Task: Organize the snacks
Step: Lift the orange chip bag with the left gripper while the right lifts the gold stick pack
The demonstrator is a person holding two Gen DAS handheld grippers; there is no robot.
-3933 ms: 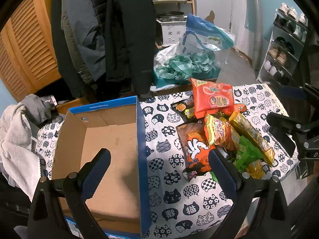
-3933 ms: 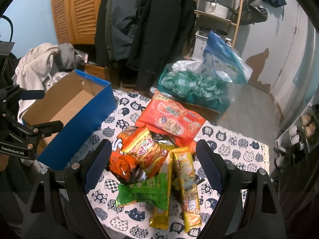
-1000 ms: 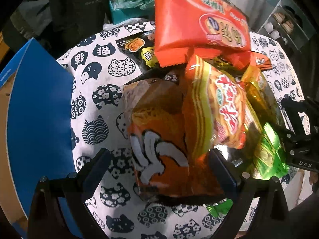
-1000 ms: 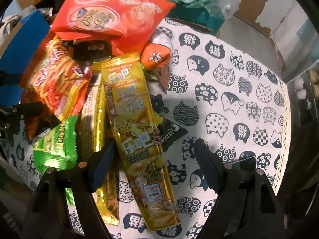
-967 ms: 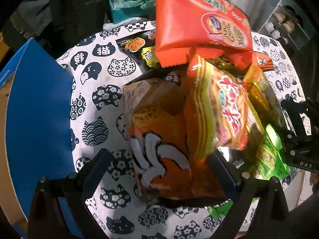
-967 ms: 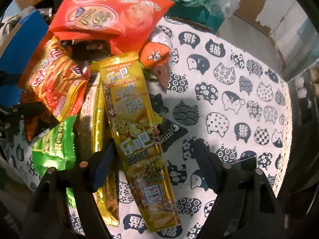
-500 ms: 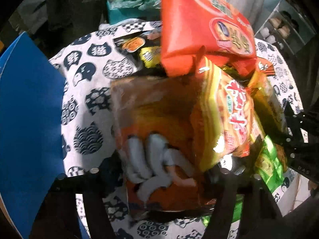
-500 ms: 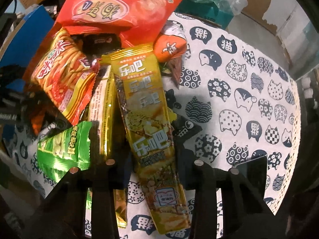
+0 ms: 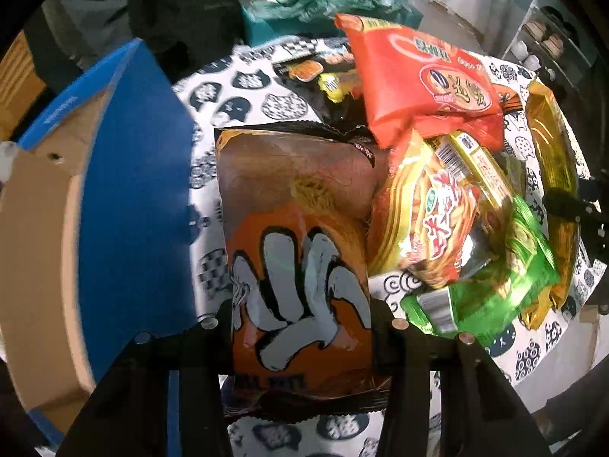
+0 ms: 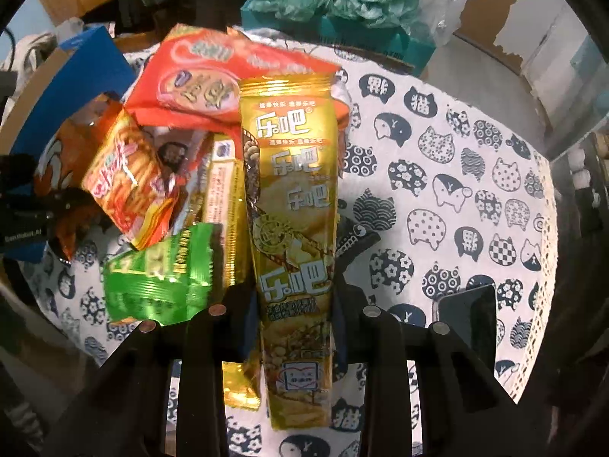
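Cat-print cloth [image 10: 437, 198] | left tool [image 9: 300, 320] closing on crinkly orange bag [image 9: 297, 259] | right tool [image 10: 295, 304] clamps glossy gold packet [image 10: 293, 205]

A: We note glossy foil-like plastic film on the long gold packet [image 10: 295, 205], with bright glare along its crimped top.

B: We confirm the same shiny film on the orange bag [image 9: 300, 266], its black seam edge serrated, and on the green packet [image 9: 491, 285], which reflects strongly.

A: We record the tablecloth [image 10: 456, 190] as matt printed cloth. The box [image 9: 125, 205] is cardboard: smooth blue outside, plain brown matt inside.

B: We find the gripper fingers [image 10: 354, 327] to be matt black plastic with small bright metal fasteners.
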